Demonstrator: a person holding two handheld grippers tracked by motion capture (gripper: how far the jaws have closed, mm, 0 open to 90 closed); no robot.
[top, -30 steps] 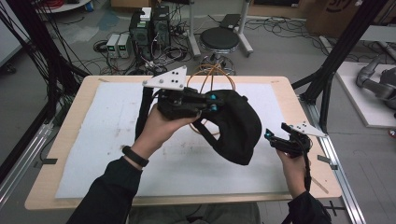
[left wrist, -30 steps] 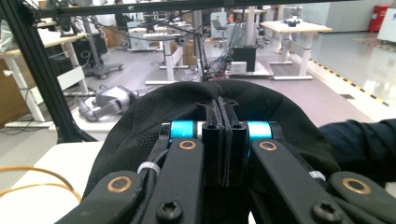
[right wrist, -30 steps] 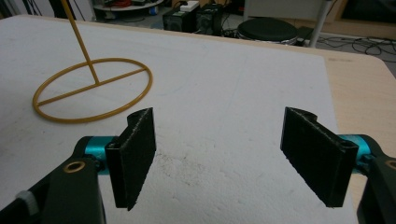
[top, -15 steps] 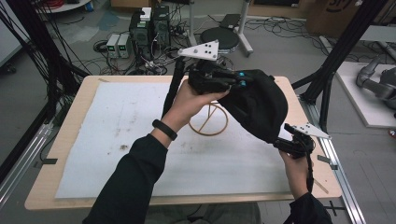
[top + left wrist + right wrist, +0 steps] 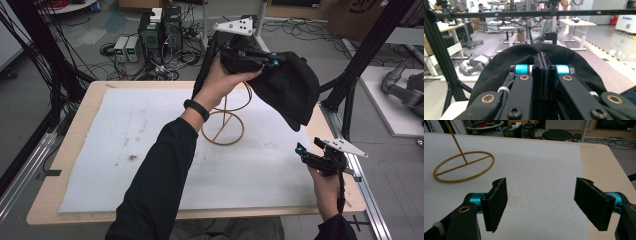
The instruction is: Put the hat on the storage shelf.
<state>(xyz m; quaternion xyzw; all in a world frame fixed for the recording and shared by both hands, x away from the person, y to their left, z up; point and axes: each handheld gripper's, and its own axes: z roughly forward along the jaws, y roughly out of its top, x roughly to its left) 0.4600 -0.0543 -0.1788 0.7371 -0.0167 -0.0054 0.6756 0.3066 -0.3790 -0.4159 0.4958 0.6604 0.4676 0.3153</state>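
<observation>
The black cap (image 5: 287,87) hangs in the air above the far right part of the table (image 5: 80,137), just beside the top of the golden wire stand (image 5: 223,122), not yet on it. The left gripper (image 5: 262,56) holds it: in the left gripper view the jaws are pressed together on the cap's fabric (image 5: 524,55). I judge the lifting is done; setting the cap on the stand remains. The right gripper (image 5: 305,152) waits near the right edge, jaws wide apart and empty.
</observation>
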